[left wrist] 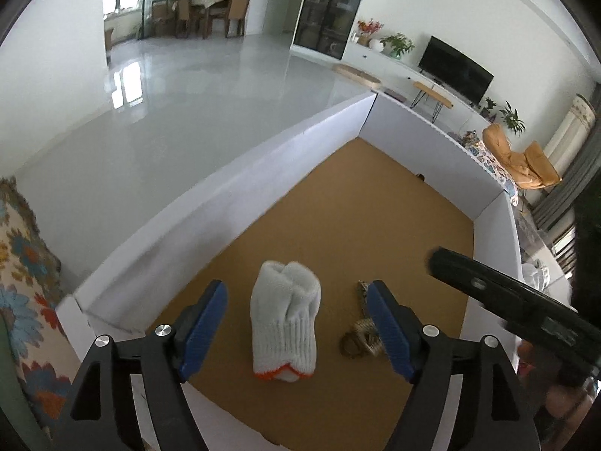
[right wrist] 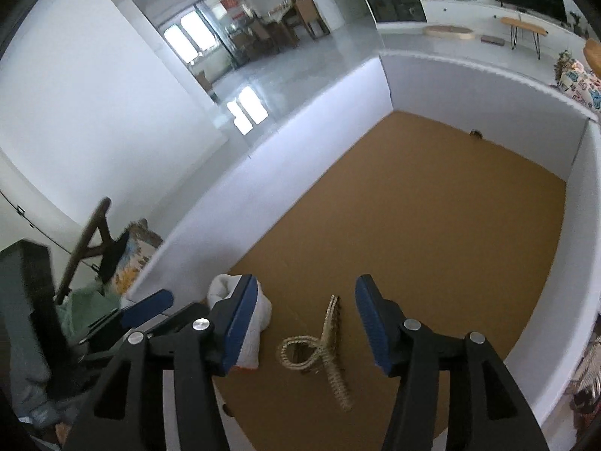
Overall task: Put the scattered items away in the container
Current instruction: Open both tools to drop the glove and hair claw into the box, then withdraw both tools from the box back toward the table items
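Observation:
A large box with white walls (left wrist: 240, 176) and a brown cardboard floor (left wrist: 360, 218) is the container. A folded white knit glove with an orange cuff (left wrist: 286, 330) lies on its floor. A gold hair claw clip (left wrist: 360, 334) lies just right of the glove. My left gripper (left wrist: 296, 327) is open above the glove, one blue pad on each side. My right gripper (right wrist: 306, 323) is open above the clip (right wrist: 323, 345). The glove (right wrist: 259, 312) shows partly behind the right gripper's left finger.
The right gripper's black body (left wrist: 526, 308) enters the left wrist view from the right. A floral cloth (left wrist: 22, 293) lies left of the box. A small dark object (right wrist: 475, 133) sits at the far wall. The glossy floor (left wrist: 180, 105) lies beyond the box.

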Motion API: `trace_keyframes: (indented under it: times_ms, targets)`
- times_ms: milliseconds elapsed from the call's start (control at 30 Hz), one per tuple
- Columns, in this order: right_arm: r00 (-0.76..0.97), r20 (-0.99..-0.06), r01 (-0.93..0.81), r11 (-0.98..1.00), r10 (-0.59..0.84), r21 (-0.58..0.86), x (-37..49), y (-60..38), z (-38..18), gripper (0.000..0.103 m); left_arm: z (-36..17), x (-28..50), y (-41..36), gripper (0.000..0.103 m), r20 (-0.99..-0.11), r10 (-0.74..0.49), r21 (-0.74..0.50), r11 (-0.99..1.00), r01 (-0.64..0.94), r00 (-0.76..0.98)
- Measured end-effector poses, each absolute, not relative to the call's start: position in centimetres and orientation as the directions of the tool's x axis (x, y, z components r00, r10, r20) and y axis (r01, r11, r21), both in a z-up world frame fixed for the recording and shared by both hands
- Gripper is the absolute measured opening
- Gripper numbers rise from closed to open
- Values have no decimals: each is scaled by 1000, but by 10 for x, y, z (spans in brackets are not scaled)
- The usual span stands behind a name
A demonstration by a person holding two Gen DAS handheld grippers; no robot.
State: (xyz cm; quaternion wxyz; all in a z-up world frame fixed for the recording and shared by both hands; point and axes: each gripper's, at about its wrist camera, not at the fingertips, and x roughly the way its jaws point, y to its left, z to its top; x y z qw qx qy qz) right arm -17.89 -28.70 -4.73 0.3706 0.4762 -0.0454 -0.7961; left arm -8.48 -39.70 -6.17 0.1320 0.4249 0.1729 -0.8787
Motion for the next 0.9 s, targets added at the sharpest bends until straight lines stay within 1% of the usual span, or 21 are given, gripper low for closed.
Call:
trace_keyframes:
  times_ms: [67,100,133,233,267,400,433,500,567,633,767,900]
  targets:
    - [-302,-692,550,-713,-656,435,-167,-275,-39,57,-58,-85,-402,76,-780,-107,-166,-915,369,-616]
    - [-313,-676,550,-707,-668,444,-160,-269,-37,58,-56,-87,-405,76,-776,-138,-132,-919,372,-616]
    - [-324,-659,550,-701,-679,453,-154,-263,-34,61,-53,-90,-408,76,-770,-192,-76,-920,385,-608]
    - [-325,-616,544,-674,-718,499,-132,-252,-33,62,-46,-100,-415,76,-711,-423,148,-871,468,-562]
    - [-328,-605,547,-668,-726,505,-125,-251,-33,62,-46,-102,-415,76,-700,-448,177,-864,472,-556]
    - [-304,-560,605,-611,-770,511,-96,-259,-32,63,-50,-115,-403,76,-722,-337,165,-932,324,-604]
    - [-290,-554,618,-594,-781,515,-92,-262,-33,63,-52,-118,-396,76,-731,-314,183,-945,269,-605]
    - [-283,-556,635,-587,-782,502,-84,-265,-32,63,-60,-123,-385,76,-751,-324,247,-946,210,-576]
    - [-295,-554,649,-589,-778,482,-80,-265,-30,63,-67,-125,-374,76,-743,-362,316,-931,182,-563]
    - [-310,-539,649,-589,-783,483,-79,-260,-28,63,-67,-127,-367,76,-731,-370,335,-927,172,-573]
    - [-319,-544,641,-599,-776,480,-76,-251,-30,63,-69,-127,-360,76,-740,-367,337,-928,161,-564]
    - [-329,-544,642,-605,-772,470,-71,-244,-30,63,-67,-119,-353,76,-726,-370,332,-927,176,-579]
